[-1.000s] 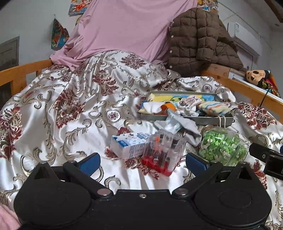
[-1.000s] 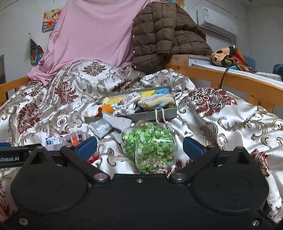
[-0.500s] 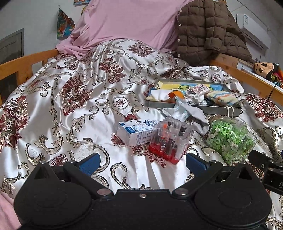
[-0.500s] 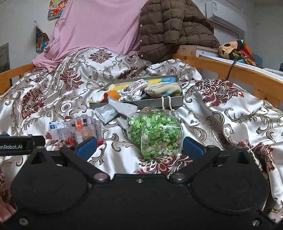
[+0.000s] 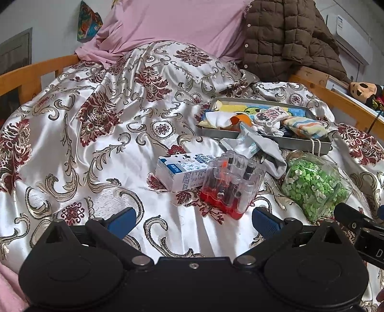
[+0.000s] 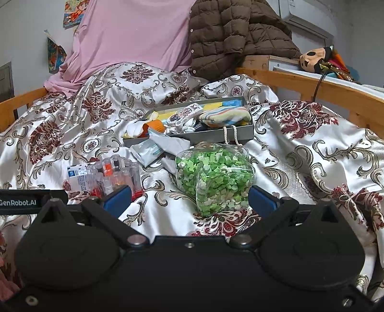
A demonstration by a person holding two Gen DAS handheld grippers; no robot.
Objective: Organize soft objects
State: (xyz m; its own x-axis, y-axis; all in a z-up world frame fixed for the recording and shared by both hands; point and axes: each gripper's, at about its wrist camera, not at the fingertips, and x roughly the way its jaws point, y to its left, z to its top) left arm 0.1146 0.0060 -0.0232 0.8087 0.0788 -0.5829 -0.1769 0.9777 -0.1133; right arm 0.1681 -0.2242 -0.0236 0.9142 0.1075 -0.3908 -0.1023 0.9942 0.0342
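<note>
A grey tray point(image 5: 300, 143) point(image 6: 216, 138) on the bed holds several soft pieces: a striped cloth point(image 5: 303, 126) point(image 6: 224, 116), a patterned sock point(image 5: 270, 115) and white and orange fabric point(image 5: 225, 120). A grey sock point(image 5: 268, 150) point(image 6: 170, 144) hangs over the tray's front edge onto the bedspread. My left gripper point(image 5: 193, 219) is open above bare bedspread, short of the milk carton point(image 5: 180, 171) and clear marker box point(image 5: 231, 184). My right gripper point(image 6: 189, 200) is open, with the clear bag of green bits point(image 6: 216, 176) just ahead between its fingers, untouched.
Wooden bed rails point(image 5: 33, 74) point(image 6: 312, 81) run along both sides. A pink pillow point(image 5: 172, 21) and a brown quilted jacket point(image 6: 237, 36) lie at the head. A plush toy point(image 5: 364, 91) sits on the right ledge. Wide bare bedspread point(image 5: 84, 144) spreads to the left.
Both grippers have risen and tipped downward, so the tray and the items in front of it sit lower in view. Nothing was gripped or moved.
</note>
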